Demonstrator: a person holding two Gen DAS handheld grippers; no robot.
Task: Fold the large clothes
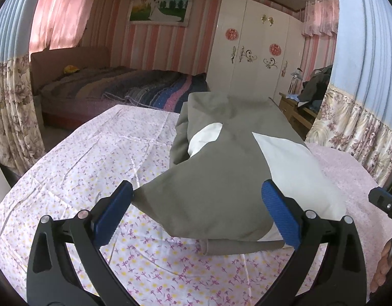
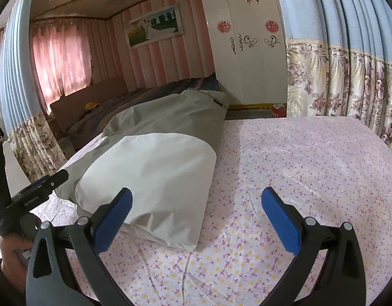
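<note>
- Left wrist view first: we see our left gripper [image 1: 197,210] with its blue-padded fingers [image 1: 114,216] spread wide, nothing pinched between them.
- Between and just past those fingers lies the grey garment [image 1: 208,176], white lining showing in patches, stretched out away from us along the bed sheet [image 1: 94,158]. Its near corner pokes up by the left finger, but we can't tell if it actually touches the pad.
- A grey cuff or sleeve end [image 1: 236,246] peeks out from under the near edge, flat on the sheet.
- The right gripper's tip [image 1: 383,200] shows at the far right edge.
- Right wrist view: our right gripper [image 2: 197,210] is also wide open over bare floral sheet, holding nothing. The garment sits to its left, its white-lined fold right beside the left finger.
- Background stuff: a second bed [image 1: 124,86] with a striped blanket, a white wardrobe [image 1: 257,51], pink curtains [image 1: 61,10].
</note>
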